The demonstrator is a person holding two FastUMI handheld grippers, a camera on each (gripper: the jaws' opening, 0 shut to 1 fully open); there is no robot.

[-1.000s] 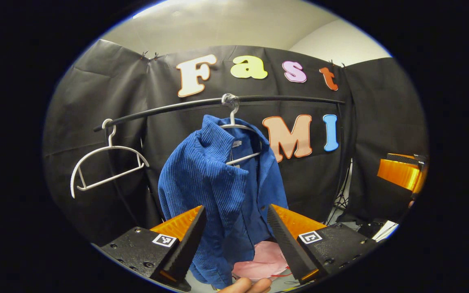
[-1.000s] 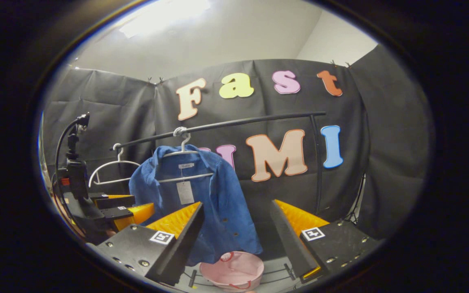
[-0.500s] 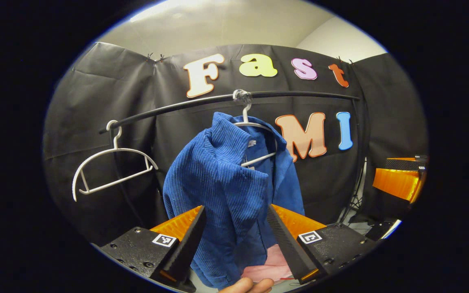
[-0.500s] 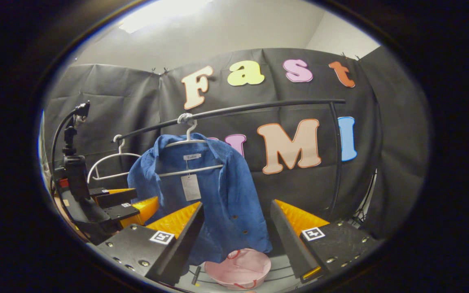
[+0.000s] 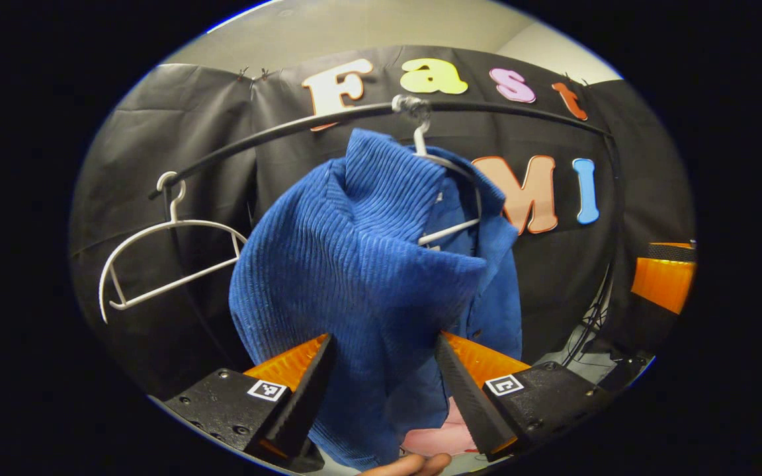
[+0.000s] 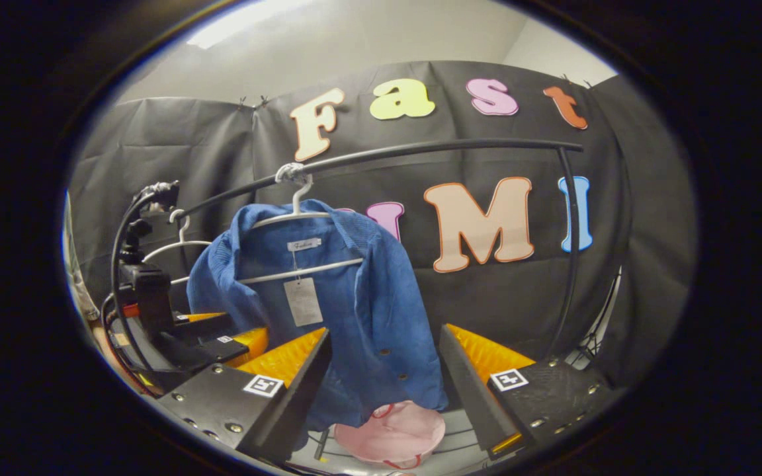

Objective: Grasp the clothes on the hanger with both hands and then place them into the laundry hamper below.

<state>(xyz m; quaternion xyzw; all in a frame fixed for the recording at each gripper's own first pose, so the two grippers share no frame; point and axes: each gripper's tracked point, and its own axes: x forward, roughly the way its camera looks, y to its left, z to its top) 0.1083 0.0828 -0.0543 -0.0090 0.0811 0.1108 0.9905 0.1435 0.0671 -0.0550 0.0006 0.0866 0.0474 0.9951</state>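
Left gripper view: left hand-held gripper (image 5: 381, 390) was wide open w/ the blue corduroy shirt (image 5: 361, 264) between its fingers, prob not yet pinched. Shirt hung on a white hanger (image 5: 450, 228) on the black rail (image 5: 275, 135); an empty hanger (image 5: 163, 264) hung nearby. Risk: closing on one thin fold could drag hanger and all off the rail, or let the fabric slip.

Right gripper view: right hand-held gripper (image 6: 384, 383) also wide open, short of the shirt's hem. Pink laundry hamper (image 6: 391, 433) sat below the shirt. Risk: uneven pull b/w hands could snag the collar. Neck label (image 6: 303, 244) and hang tag (image 6: 302, 301) too small to read.
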